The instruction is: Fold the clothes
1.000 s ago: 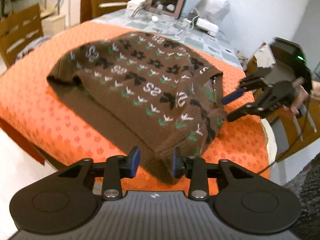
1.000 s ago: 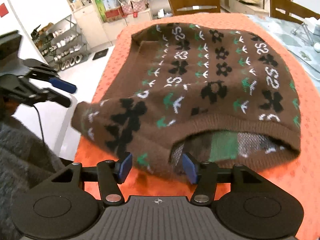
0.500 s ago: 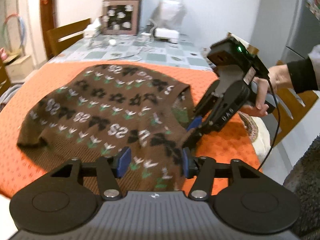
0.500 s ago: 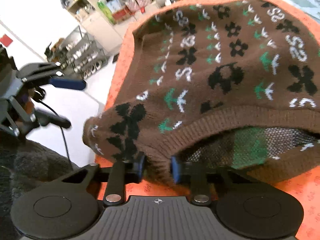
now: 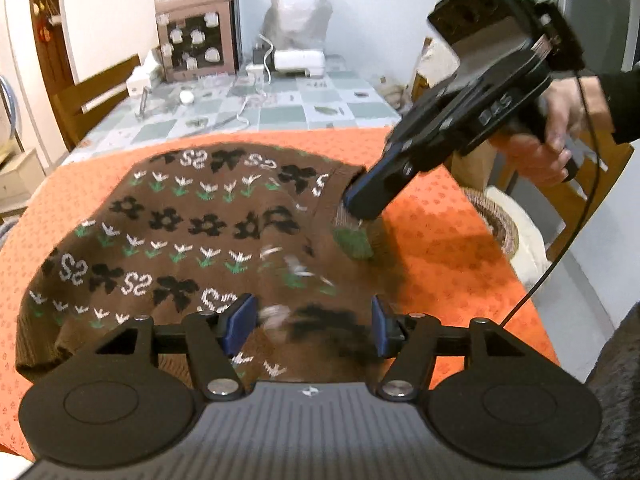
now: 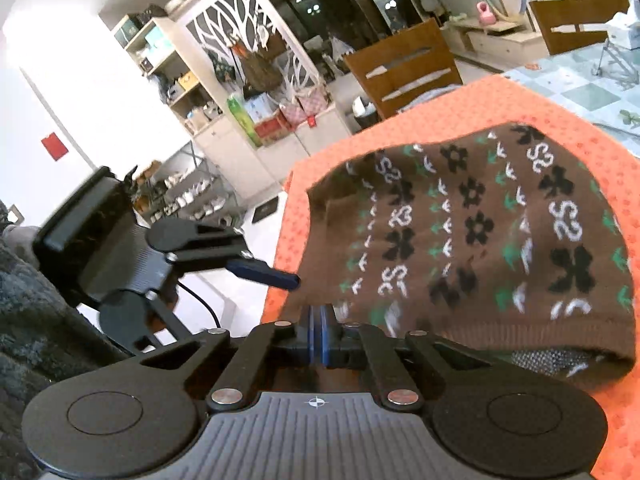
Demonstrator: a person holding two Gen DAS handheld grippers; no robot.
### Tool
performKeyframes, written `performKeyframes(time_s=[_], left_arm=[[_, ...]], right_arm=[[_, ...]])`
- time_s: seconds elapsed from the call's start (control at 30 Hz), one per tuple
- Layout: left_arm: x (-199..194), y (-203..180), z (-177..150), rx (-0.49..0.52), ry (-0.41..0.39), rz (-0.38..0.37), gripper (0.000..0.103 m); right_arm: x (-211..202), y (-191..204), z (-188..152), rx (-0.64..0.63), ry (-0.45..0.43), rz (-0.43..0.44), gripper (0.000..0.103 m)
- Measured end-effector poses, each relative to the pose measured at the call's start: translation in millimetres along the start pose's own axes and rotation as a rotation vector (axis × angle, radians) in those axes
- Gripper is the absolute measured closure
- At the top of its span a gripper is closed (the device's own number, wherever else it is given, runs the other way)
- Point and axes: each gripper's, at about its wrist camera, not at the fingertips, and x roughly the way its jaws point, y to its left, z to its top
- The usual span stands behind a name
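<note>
Here — right gripper (image 6: 319, 334) clamps sweater (image 6: 472, 248) hem | left gripper (image 5: 308, 326) spread — over sweater

White walls, wooden chairs (image 6: 404, 68), cluttered shelving (image 6: 188, 92) (shoes on low racks), checkered table (image 5: 280, 112), orange cloth (image 5: 440, 240).

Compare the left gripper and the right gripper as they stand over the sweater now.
The left gripper has its jaws wide open, while the right gripper has its jaws shut together. The left gripper grips nothing, with the brown sweater between its fingers, while the right gripper is clamped on the sweater's hem. Both have blue finger pads and work at the same edge of the sweater on the orange cloth.
</note>
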Motion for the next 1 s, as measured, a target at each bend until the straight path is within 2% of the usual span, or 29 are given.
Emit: performKeyframes(time_s=[0.13,0.23,0.3,0.33,0.5,0.83,0.97,1.0], left_arm=[[12.4,-1.4,-3.5,0.033,0.052,-0.024,0.036],[11.9,-5.9,-7.6,0.045,0.047,-0.028,0.036],[10.0,-7.3,-9.3,0.031,0.038,-0.031,0.036],[9.7,-6.8,-9.8,0.018,0.034,-0.032,0.036],[11.0,-6.0,-10.9,-0.033,0.028,-0.015,0.036],[5.5,-9.0,-10.7,-0.054,0.019,0.011,0.036],[5.4,-10.8,-13.2,-0.038,0.029,0.016,0.036],[4.6,-12.3,-14.2,-0.031,0.028,0.014,0.036]], right_arm=[[5.5,-2.8,-0.1,-0.012,0.021,-0.034,0.095],[7.9,-8.2,-11.0,-0.018,0.083,-0.088,0.088],[14.4,-14.9,-18.5,0.0,0.134,-0.12,0.059],[17.7,-18.4,-21.5,0.015,0.155,-0.141,0.055],[26.9,-28.8,-32.8,0.036,0.193,-0.16,0.055],[55.6,-39.0,-49.7,0.066,0.288,-0.112,0.053],[60.5,-38.2,-53.8,0.106,0.295,-0.044,0.057],[62.3,-36.0,-55.2,0.095,0.303,-0.037,0.063]])
